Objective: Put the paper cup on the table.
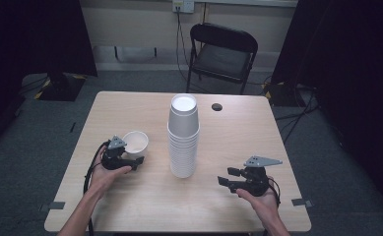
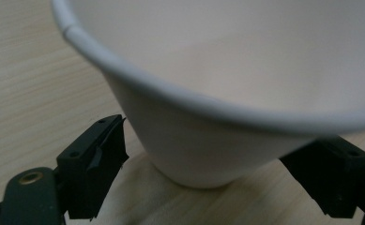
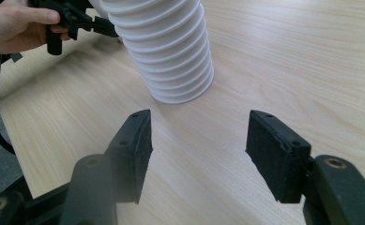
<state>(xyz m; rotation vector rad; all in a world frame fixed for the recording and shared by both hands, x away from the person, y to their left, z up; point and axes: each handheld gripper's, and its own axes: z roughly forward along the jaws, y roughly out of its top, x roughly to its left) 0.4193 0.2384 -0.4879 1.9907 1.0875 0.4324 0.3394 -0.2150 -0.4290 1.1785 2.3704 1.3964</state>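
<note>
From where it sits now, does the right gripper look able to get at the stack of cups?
Probably yes. The right gripper stands open, its jaws pointing toward the stack of cups across bare table. Nothing lies between them, and the left gripper is busy at the single cup on the far side.

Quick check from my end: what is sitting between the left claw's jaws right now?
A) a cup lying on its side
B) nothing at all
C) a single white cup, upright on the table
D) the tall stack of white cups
C: in the left gripper view the single white cup stands mouth up on the table between the left claw's jaws; the stack stands apart at mid-table.
</note>
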